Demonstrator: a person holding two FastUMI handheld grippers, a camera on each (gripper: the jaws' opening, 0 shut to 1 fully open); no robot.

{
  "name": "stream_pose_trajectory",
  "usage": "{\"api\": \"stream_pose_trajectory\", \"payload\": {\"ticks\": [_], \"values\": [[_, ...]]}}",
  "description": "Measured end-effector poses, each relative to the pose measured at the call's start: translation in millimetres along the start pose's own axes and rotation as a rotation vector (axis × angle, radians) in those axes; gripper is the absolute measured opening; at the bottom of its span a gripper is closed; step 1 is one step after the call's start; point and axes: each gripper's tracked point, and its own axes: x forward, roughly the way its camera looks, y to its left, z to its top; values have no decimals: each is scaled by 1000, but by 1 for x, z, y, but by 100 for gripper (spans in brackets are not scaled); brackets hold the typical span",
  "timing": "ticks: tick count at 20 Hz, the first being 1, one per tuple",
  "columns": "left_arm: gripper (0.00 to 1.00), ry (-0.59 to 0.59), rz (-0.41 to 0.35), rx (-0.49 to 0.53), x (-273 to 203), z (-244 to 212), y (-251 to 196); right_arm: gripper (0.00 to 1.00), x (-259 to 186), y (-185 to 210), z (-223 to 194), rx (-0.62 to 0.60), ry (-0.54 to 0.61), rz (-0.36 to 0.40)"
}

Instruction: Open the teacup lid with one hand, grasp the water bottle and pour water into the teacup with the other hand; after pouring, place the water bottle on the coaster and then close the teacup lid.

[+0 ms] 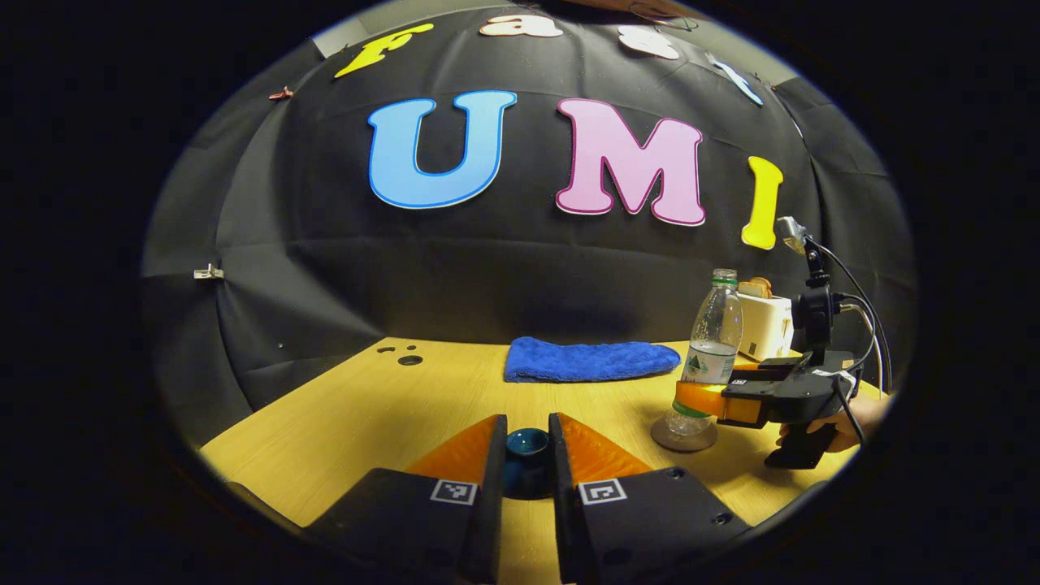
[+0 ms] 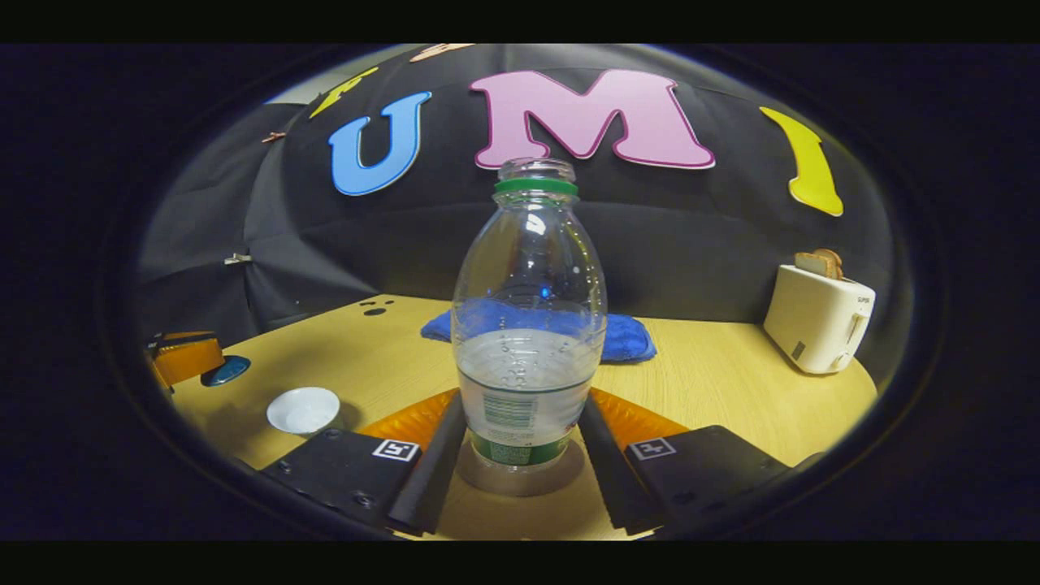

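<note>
Wooden table [image 2: 715,366] before a black cloth wall, bearing a blue cloth [image 1: 589,359] and a white toaster [image 2: 816,318] at the rear. Left gripper [image 1: 528,463] clamps the dark blue teacup lid [image 1: 528,447] between both fingers, raised above the tabletop, apart from the open white teacup [image 2: 304,409]. Right gripper [image 2: 520,443] stands with its fingers at either side of the uncapped, partly filled water bottle [image 2: 528,325], upright on the round coaster [image 2: 520,479]; whether they press on it cannot be told.

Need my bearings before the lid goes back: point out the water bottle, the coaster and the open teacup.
water bottle [image 2: 529,325]: right gripper view, on the clear body above the label.
coaster [image 2: 520,481]: right gripper view, on its front edge under the bottle.
teacup [image 2: 304,409]: right gripper view, on the white inside of the bowl.
</note>
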Motion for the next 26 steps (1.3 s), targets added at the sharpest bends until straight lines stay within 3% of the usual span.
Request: {"api": "stream_pose_trajectory", "payload": {"ticks": [6,9,13,26], "values": [[31,9,-11,-2,5,-3,-6,81,1,-1,-6,-11,33,5],[31,14,-17,-9,9,-6,-11,92,0,4,-14,-10,72,11],[31,14,-32,-10,18,-9,-22,98,-19,0,-26,31,104,4],[31,52,-39,-9,50,-35,-37,97,-93,-23,-26,75,105,-52]]}}
